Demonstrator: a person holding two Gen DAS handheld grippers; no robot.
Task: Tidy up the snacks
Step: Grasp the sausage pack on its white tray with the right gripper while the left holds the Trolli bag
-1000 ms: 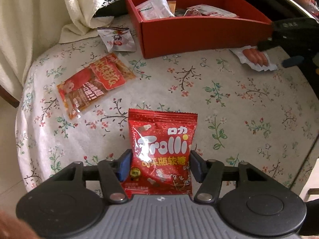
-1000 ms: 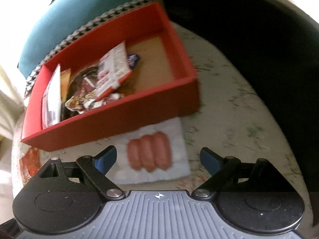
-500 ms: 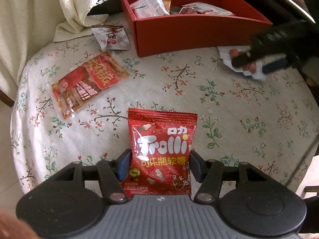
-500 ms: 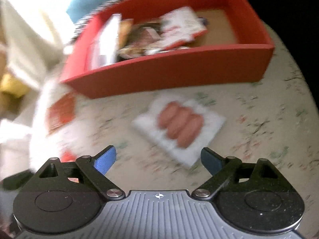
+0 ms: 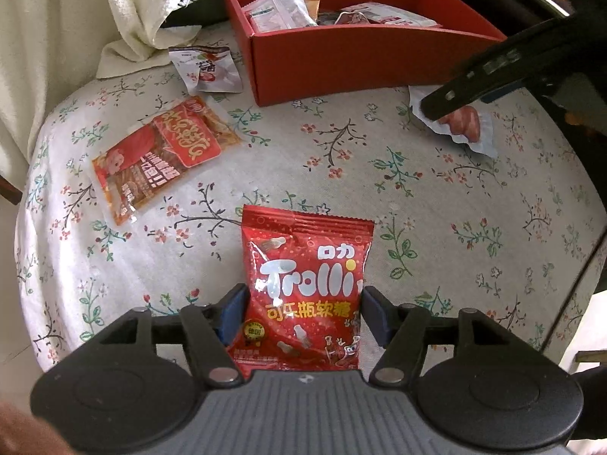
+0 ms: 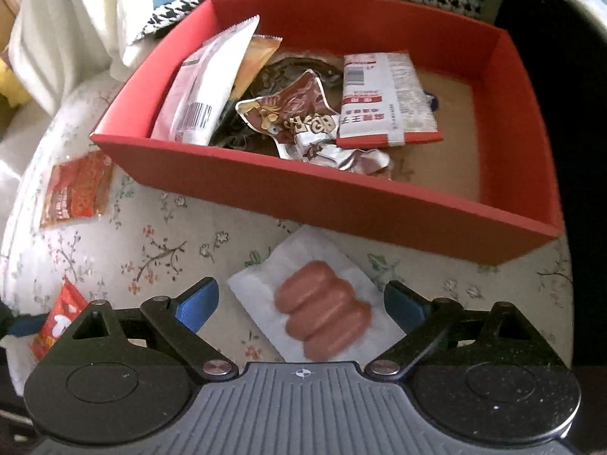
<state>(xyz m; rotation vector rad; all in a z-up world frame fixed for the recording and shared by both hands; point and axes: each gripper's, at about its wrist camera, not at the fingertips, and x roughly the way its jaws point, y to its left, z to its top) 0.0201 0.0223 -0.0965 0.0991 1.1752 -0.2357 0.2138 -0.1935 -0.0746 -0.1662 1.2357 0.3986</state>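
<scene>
My left gripper (image 5: 303,313) is shut on a red Trolli candy bag (image 5: 305,276), its fingers pressed against both sides, low over the flowered tablecloth. My right gripper (image 6: 301,303) is open, its blue fingers either side of a white sausage pack (image 6: 322,314) that lies on the cloth; the pack also shows in the left wrist view (image 5: 464,125). The red box (image 6: 315,193) holds several snack packets and stands just beyond the sausage pack; it also shows in the left wrist view (image 5: 341,60).
A red-orange snack pouch (image 5: 163,155) and a small white-red packet (image 5: 206,70) lie on the cloth left of the box. A cream towel (image 5: 129,19) hangs at the back left. The round table edge (image 5: 584,265) drops off at the right.
My right gripper has swung and moved in over the sausage pack, which now lies between its fingers. My left gripper holds the Trolli bag as before, with the view shifted slightly.
</scene>
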